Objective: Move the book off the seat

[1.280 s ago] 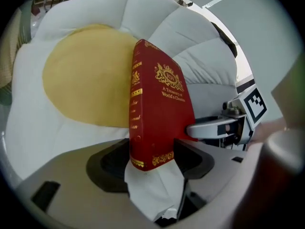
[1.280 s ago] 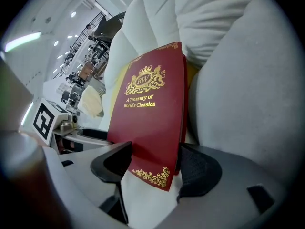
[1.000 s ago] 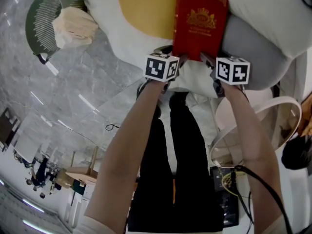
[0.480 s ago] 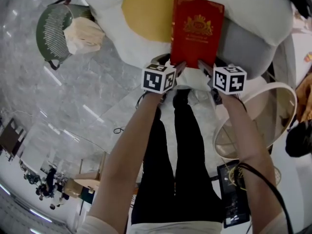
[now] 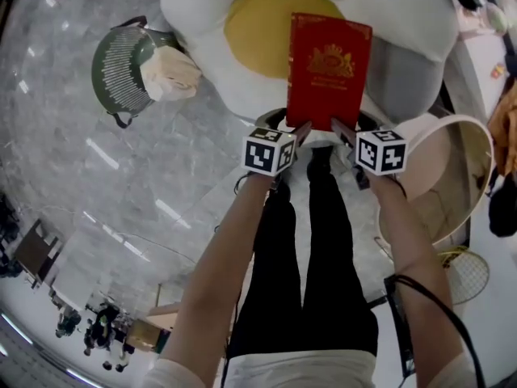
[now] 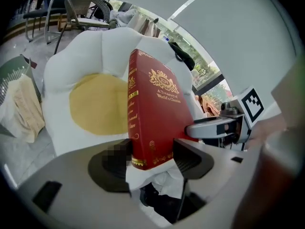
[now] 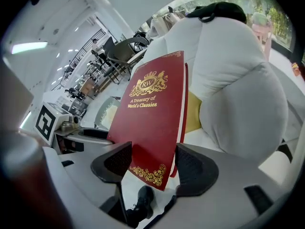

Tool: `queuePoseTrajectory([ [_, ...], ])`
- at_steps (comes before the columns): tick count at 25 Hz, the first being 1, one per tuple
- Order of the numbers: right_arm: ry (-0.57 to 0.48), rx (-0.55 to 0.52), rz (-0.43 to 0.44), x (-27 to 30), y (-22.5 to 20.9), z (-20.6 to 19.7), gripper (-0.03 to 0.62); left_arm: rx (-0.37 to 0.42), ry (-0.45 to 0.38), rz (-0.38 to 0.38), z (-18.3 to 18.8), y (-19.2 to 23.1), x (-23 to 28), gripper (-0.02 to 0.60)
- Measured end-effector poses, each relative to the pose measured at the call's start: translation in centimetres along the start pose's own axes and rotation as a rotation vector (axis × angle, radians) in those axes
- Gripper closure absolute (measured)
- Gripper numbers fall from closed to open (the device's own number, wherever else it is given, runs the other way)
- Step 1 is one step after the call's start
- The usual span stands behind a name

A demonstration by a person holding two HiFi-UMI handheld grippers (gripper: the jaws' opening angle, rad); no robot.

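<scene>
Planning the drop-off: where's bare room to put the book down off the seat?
Bare marble floor lies between the green basket, the white seat and the person's legs, left of the book. The right side is crowded: a round pale rim and a racket sit close to the seat.

1. The right claw (image 7: 152,168) is gripping the red book (image 7: 151,104) at its lower corner, one jaw on each cover.
2. The book is leaning upright before the white seat (image 7: 238,80).
3. The left claw (image 7: 97,133) is reaching in from the left.
</scene>
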State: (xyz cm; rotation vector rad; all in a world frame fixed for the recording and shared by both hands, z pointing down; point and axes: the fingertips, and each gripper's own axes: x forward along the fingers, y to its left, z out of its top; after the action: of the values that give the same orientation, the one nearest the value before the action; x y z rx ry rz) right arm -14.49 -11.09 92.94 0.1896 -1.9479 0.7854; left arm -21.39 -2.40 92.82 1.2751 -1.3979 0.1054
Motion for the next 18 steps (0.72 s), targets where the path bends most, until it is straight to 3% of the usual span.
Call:
queuePoseTrajectory([
  [6, -0.039, 0.037, -0.013, -2.2, 4.2, -2.0, 0.294, 0.05, 0.015, -0.004, -1.8, -0.6, -4.6, 0.305],
  [10, -0.068, 0.065, -0.004, -4.1, 6.3, -3.4, 0.294, 0.04, 0.019, -0.02, -3.2, -1.6, -7.2, 0.305],
  [18, -0.138, 0.089, -0.031, -10.0, 7.9, -6.8, 0.295, 0.093, 0.04, -0.045, -5.8, -6.6, -10.2, 0.305],
])
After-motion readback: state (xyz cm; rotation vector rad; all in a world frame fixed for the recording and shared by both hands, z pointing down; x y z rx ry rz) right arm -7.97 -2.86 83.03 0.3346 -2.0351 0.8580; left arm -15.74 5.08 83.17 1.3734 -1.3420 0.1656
